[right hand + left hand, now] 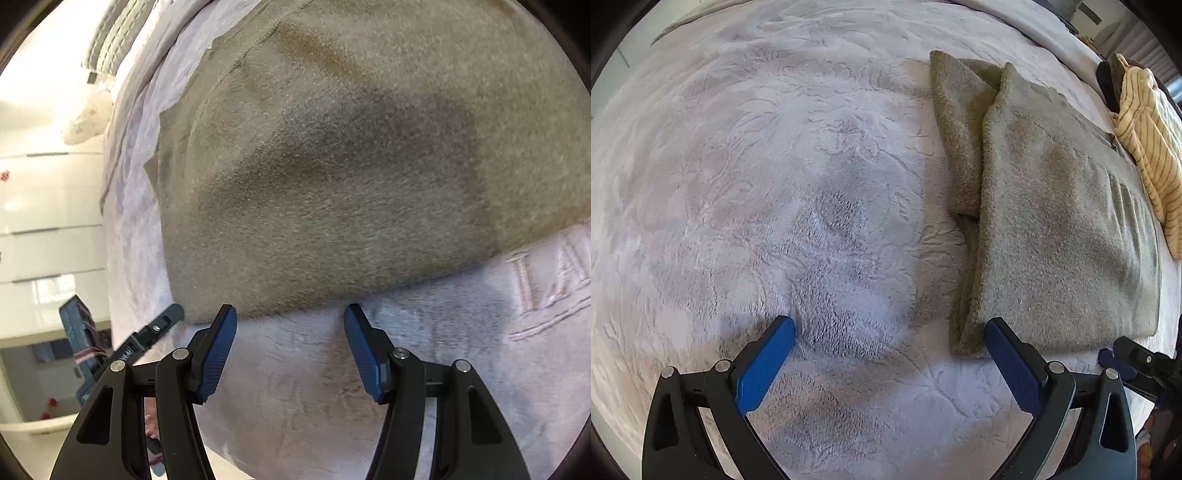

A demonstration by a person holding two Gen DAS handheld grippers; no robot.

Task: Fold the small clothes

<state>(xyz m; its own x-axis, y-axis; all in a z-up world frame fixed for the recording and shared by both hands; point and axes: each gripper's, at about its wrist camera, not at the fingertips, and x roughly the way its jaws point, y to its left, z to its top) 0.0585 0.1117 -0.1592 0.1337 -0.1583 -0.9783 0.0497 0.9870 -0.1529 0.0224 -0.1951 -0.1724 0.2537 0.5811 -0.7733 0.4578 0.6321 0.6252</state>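
An olive-grey fleece garment [1052, 229] lies flat on the pale plush blanket [775, 184], with a sleeve [956, 133] folded along its left side. My left gripper [890, 332] is open and empty, low over the blanket, its right finger beside the garment's near left corner. In the right wrist view the same garment [351, 166] fills most of the frame. My right gripper [290, 314] is open and empty, its fingertips just at the garment's near edge. The left gripper's finger [162, 326] shows at the garment's left corner.
A cream striped garment [1145, 147] lies bunched at the bed's far right, next to a dark object [1108, 85]. The blanket [480, 350] carries embossed letters. The bed's edge drops off at left in the right wrist view, with white drawers [48, 221] beyond.
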